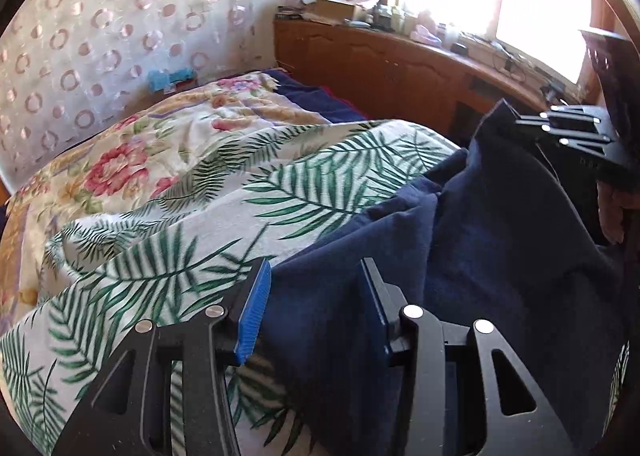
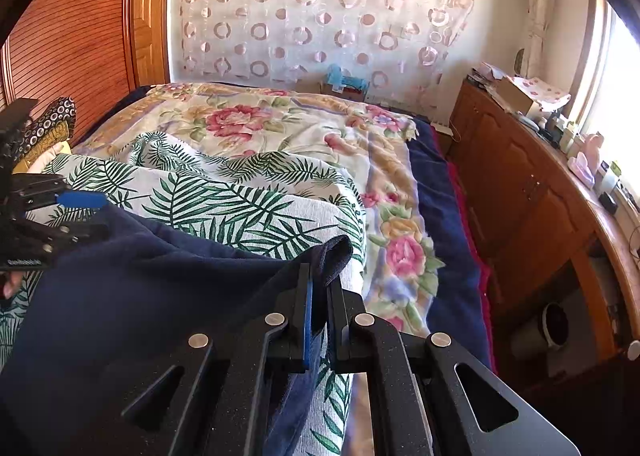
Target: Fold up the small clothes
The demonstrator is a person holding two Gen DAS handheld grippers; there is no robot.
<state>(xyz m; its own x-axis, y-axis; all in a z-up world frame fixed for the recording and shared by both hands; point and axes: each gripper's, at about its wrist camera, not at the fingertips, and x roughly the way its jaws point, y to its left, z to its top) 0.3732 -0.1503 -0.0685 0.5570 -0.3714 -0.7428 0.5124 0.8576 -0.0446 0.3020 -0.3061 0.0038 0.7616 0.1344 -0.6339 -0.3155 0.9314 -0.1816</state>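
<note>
1. We see a navy garment (image 2: 132, 296) draped over the palm-leaf sheet (image 1: 192, 216) near the bed's near edge, partly lifted.
2. Our right gripper (image 2: 319, 296) has its tongs pressed together on a corner of the cloth.
3. Our left gripper (image 1: 316, 296) has its tongs apart, straddling the fabric's opposite edge without pinching it.
4. We judge a fold is just starting; next the left tongs should close on that edge, then both corners travel across together.

The bed (image 2: 452, 216) is covered by a floral quilt (image 2: 280, 124), a palm-leaf sheet (image 2: 240, 200) and a navy garment (image 2: 120, 296).
</note>
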